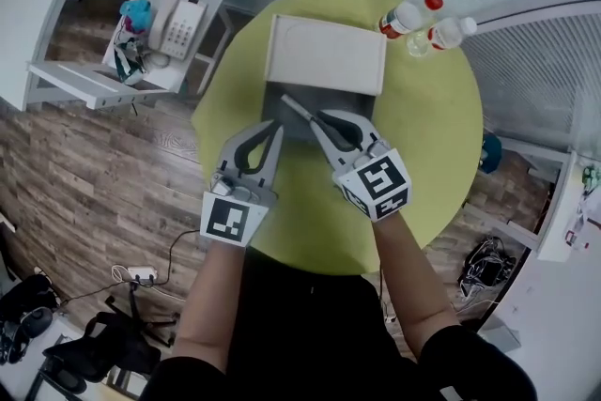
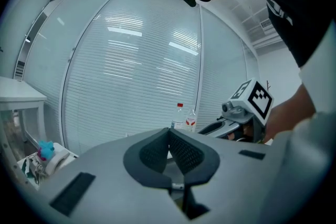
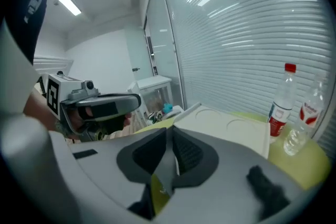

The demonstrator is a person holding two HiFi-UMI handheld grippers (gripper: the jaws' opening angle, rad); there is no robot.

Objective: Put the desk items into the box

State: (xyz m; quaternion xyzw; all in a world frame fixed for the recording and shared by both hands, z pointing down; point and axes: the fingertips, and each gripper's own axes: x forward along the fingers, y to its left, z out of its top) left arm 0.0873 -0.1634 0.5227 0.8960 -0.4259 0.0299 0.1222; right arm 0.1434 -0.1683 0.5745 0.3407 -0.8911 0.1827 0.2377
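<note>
A grey box (image 1: pixel 282 119) with its white lid (image 1: pixel 326 53) tipped open behind it stands at the middle of the round yellow-green table (image 1: pixel 432 136). My right gripper (image 1: pixel 315 115) (image 3: pixel 169 131) hovers over the box, shut on a thin grey stick-like item (image 1: pixel 293 104) that pokes out towards the box's left side. That item shows as a grey sliver between the pads (image 3: pixel 163 165). To the left, my left gripper (image 1: pixel 277 127) (image 2: pixel 169 134) sits at the box's front left corner, shut with nothing in it. The lid (image 3: pixel 231 131) lies just ahead in the right gripper view.
Two plastic bottles (image 1: pixel 409 14) (image 1: pixel 449 33) stand at the table's far right edge, behind the lid; they also show as bottles (image 2: pixel 179 115) (image 3: pixel 283 99). A small white side table with a telephone (image 1: pixel 178 25) and a blue toy (image 1: pixel 137 11) stands left of the round table.
</note>
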